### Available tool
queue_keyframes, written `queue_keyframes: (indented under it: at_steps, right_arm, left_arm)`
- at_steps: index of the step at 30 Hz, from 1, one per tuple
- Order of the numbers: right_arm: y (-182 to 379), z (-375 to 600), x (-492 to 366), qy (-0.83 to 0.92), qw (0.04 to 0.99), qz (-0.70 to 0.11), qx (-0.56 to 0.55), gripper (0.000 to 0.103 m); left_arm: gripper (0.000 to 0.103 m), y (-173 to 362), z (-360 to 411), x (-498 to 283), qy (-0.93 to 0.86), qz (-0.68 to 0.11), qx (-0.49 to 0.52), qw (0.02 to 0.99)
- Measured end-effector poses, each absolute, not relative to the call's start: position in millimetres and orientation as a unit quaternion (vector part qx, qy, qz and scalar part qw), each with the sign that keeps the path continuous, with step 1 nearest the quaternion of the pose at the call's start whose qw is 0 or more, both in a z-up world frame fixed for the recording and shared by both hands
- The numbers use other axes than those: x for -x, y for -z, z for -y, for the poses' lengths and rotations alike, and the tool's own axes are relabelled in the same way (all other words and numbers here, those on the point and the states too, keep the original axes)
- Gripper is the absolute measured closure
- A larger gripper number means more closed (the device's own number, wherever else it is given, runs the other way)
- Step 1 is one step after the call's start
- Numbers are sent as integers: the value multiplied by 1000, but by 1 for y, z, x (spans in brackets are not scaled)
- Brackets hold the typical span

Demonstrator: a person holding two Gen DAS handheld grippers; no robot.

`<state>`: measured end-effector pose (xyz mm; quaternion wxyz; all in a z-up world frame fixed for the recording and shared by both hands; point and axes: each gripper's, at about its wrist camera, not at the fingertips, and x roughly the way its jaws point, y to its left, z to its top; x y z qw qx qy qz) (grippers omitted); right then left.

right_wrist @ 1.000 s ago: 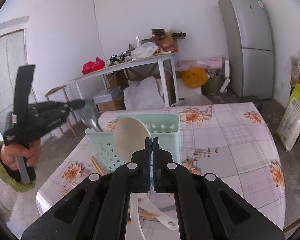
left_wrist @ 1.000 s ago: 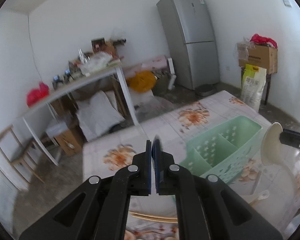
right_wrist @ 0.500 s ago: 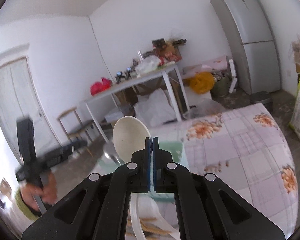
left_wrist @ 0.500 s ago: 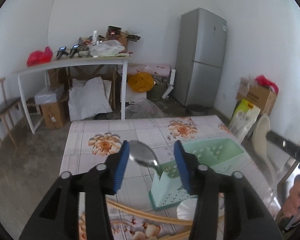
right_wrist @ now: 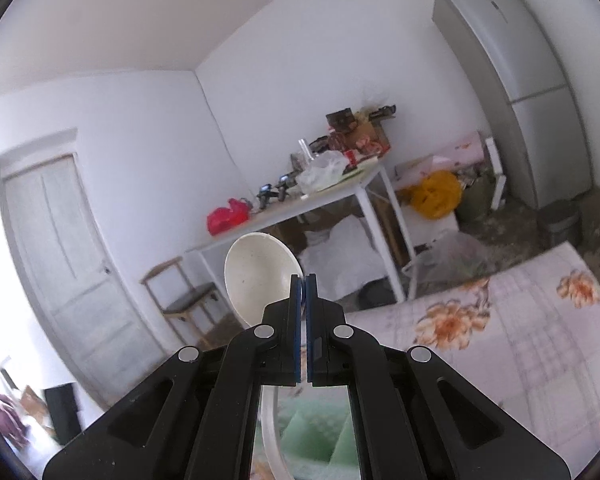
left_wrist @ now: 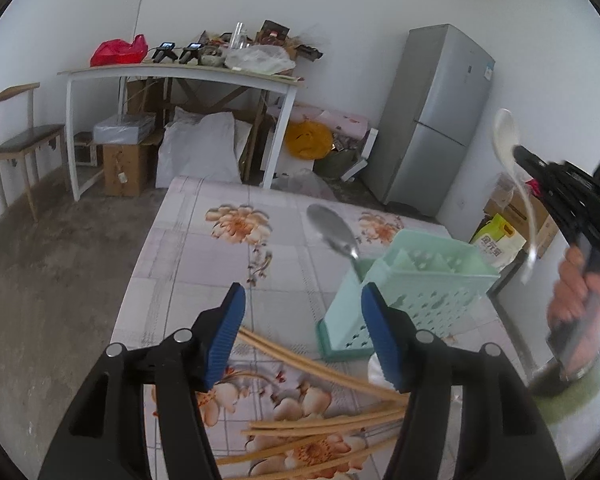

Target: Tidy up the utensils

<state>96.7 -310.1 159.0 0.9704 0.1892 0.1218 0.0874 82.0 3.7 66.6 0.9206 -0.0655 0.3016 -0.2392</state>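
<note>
Left gripper (left_wrist: 302, 330) jaws have just been opening: pressed together a second ago, now well apart, nothing between the pads. Metal spoon (left_wrist: 334, 234) now stands in the caddy (left_wrist: 412, 292), bowl up, leaning out of the end slot nearest the left gripper. My read: it was just dropped there. The left view has also rolled level and tipped down toward the table (left_wrist: 204, 248).

Right gripper (right_wrist: 303, 330) is clamped tight on the white ladle (right_wrist: 260, 276), same as before; the ladle bowl sticks up past the fingertips and the handle hangs down below the jaws. In the left view the right gripper sits higher against the caddy than a second ago, up beside the fridge (left_wrist: 432, 120), ladle well above the caddy rim and off to its far side. The right view shows the green caddy dividers directly under the ladle handle.

Progress, judged from layout:
- Done: metal spoon in the caddy.
- In hand: ladle, lifted, not yet in a slot.
- Left: chopsticks (left_wrist: 320, 428), several loose on the table just in front of the caddy, fanned out under the left gripper. A white round thing lies touching the caddy base, partly hidden by the left finger; can't tell what it is.

Likely next: ladle lowers handle-first into a slot, left gripper goes for the chopsticks. Roughly a third done.
</note>
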Motion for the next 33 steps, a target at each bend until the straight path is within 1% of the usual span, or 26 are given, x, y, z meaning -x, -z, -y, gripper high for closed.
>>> queue_keyframes:
  at_steps: [4,14,25,33]
  right_arm:
    - [-143,304,-124,-63,978,-129,-148,103]
    - [-120,307,-147,-53,980,-148,-120,103]
    - [-114,306,-141,-56,981,-151,-110,103]
    - [-114,313,-113,-43,983,-136,-115,103]
  left_arm:
    - [45,-61,-11,-82,232,-305,66,921]
    - [45,-49,-18,-92,220,-319,70,919]
    - [45,-47,-15,-92,221,-321,69,918]
    - [45,-50,-14,-93,218,-319,68,920]
